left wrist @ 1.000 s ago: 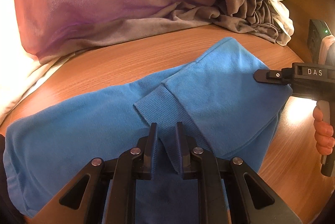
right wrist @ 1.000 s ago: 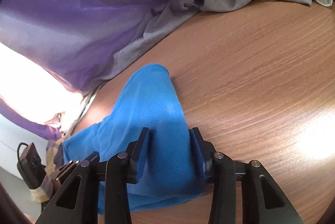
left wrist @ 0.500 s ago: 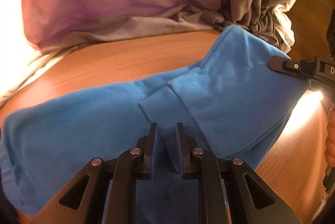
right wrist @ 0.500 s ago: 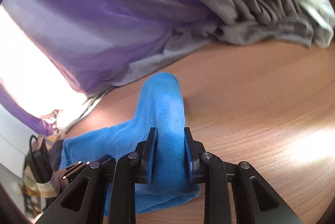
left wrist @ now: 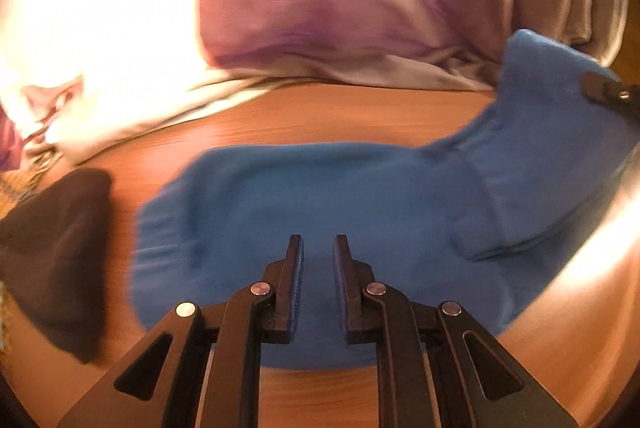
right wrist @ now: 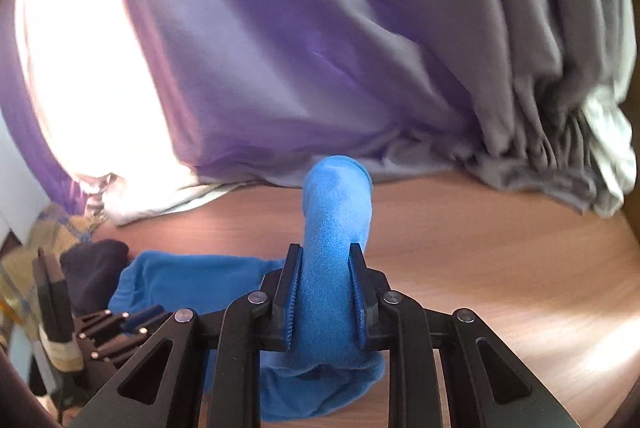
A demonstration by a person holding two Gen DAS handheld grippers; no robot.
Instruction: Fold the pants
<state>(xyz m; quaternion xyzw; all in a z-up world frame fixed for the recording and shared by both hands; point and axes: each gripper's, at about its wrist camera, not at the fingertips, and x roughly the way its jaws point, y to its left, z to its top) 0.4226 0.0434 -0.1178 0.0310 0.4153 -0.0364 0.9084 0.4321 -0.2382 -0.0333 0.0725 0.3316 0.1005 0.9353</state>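
- Dark cloth [left wrist: 56,256]: it lies on the bench [left wrist: 320,116] just left of the pants [left wrist: 320,204]. It was not in the left view a second ago.
- Left gripper [left wrist: 318,260]: your fingers are nearly closed on a pinch of the pants' near edge, likely to carry that edge in the fold. The ribbed cuff that sat between them a second ago now lies well to their right.
- Pants: they lie across the bench in front of the purple curtain [right wrist: 320,48], right end lifted.
- Right gripper [right wrist: 323,292]: your fingers are clamped on a bunched roll of the pants, raised for folding over. They stood wider a second ago.
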